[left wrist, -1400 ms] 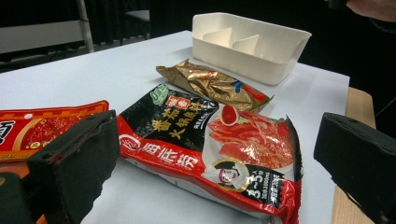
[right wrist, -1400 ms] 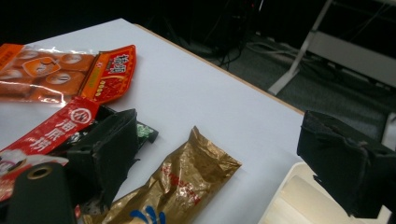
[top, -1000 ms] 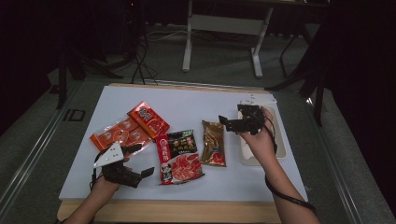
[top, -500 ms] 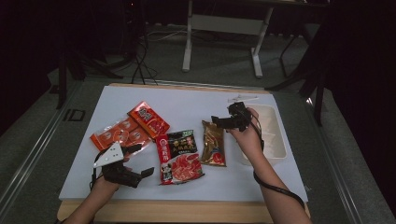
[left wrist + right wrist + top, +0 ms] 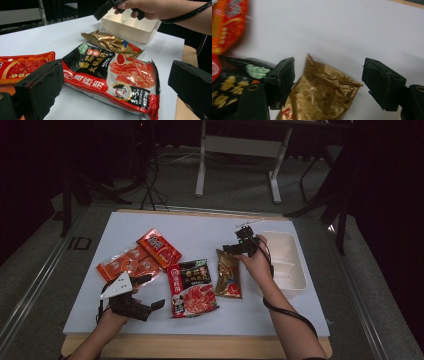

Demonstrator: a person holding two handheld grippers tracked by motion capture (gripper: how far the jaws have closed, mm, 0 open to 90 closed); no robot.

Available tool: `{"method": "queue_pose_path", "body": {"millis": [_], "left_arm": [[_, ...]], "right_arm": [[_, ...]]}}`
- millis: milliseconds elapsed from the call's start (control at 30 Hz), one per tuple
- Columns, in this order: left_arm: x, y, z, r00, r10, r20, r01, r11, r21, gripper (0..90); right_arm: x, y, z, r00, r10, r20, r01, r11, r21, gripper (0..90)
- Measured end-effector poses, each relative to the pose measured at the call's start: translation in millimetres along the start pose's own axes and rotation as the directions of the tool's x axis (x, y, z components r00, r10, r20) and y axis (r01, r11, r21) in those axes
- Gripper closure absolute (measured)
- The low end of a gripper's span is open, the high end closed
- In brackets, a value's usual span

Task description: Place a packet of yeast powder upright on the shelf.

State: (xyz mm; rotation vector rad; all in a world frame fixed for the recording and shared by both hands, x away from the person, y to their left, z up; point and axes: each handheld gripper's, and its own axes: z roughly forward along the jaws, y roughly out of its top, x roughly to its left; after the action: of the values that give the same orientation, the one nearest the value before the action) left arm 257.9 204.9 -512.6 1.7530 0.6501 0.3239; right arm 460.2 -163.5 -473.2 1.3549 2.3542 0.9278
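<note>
Since the earlier frame, the right gripper [image 5: 235, 248] has left the white tray [image 5: 295, 285] and come down over the top end of the gold sauce packet [image 5: 322, 95]; its jaws have just been narrowing yet stand apart, the packet's crimped edge between them, untouched. That packet lies flat on the tabletop [image 5: 200, 227], just beside the tray and next to a black-and-red hotpot packet [image 5: 112, 77]. Near the front edge, the left gripper [image 5: 145, 292] rests released, jaws wide, grasping nothing.
</note>
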Motion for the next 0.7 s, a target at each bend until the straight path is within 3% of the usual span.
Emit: {"method": "queue_pose_path", "body": {"millis": [233,667,700], "left_arm": [[-0.3,0.0,-0.1,1.0000,0.000,0.002,0.000,1.0000,-0.001,0.7],[-0.1,-0.1,0.2,1.0000,-0.001,0.006,0.001,1.0000,0.001,0.7],[-0.1,0.0,0.1,1.0000,-0.001,0.006,0.001,1.0000,0.000,0.7]], "right_arm": [[-10.1,2.6,20.5,0.9971,0.037,0.066,-0.043,0.9950,0.090,35.0],[-21.9,-0.4,38.8,0.9915,0.080,0.103,-0.097,0.9797,0.175,40.9],[-22.7,-1.5,41.3,0.9904,0.085,0.110,-0.105,0.9751,0.195,40.9]]}}
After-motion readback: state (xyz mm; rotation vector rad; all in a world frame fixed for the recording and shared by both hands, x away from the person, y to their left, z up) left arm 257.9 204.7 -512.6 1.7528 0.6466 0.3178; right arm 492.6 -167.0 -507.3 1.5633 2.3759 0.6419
